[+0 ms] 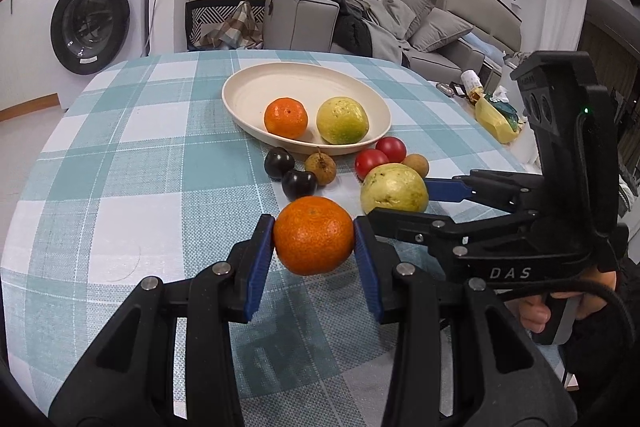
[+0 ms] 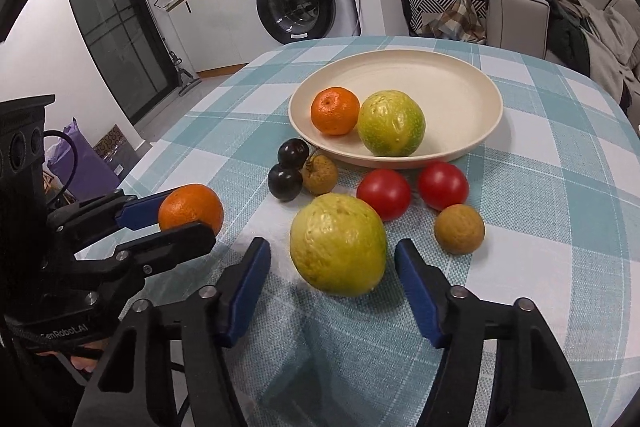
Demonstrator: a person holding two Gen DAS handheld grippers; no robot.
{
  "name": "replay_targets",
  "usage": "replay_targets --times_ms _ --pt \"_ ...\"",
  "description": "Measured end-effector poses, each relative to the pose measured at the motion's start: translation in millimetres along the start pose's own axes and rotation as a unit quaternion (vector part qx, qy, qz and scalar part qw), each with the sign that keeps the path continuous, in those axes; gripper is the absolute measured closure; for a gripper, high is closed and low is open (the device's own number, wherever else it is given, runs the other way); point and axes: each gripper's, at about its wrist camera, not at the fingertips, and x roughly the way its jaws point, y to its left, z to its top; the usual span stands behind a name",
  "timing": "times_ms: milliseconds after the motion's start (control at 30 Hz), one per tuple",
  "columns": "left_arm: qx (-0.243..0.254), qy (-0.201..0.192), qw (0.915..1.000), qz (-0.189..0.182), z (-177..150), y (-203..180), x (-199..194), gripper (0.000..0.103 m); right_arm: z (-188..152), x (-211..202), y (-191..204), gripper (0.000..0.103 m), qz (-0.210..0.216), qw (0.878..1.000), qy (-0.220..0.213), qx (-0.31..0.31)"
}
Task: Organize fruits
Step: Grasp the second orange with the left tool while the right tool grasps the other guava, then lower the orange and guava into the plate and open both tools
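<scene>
Resting on the checked tablecloth, the cream plate holds one orange and one green guava, touching. The left gripper clenches a second orange above the cloth. The right gripper straddles a yellow guava on the cloth, pads apart from it, beside loose tomatoes.

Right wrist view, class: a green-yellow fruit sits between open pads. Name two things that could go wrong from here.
1. The green-yellow fruit is round and wide; the right hand-held gripper pads have not touched it, so an off-centre squeeze might roll it into the red tomatoes.
2. The left hand-held gripper grips an orange close by; the two might collide heading for the plate.
</scene>
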Motion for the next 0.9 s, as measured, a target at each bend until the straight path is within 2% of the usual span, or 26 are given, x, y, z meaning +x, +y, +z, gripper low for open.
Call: replay_targets --times_ms 33,100,500,900 --pt "-0.001 0.001 1.0 0.001 0 0 0 0.066 0 0 0 0.042 0.001 1.0 -0.002 0.001" --pt "0.0 0.001 1.0 0.001 0 0 1 0.066 1 0 0 0.053 -0.004 1.0 -0.004 0.003" --pt "-0.003 -0.008 0.9999 0.008 1 0 0 0.066 0 -6 0 0.054 0.0 1.0 -0.016 -0.007" --pt "-0.004 -0.033 0.9991 0.025 23 -1 5 0.066 14 -46 -12 0.054 -0.01 0.997 -0.078 -0.02"
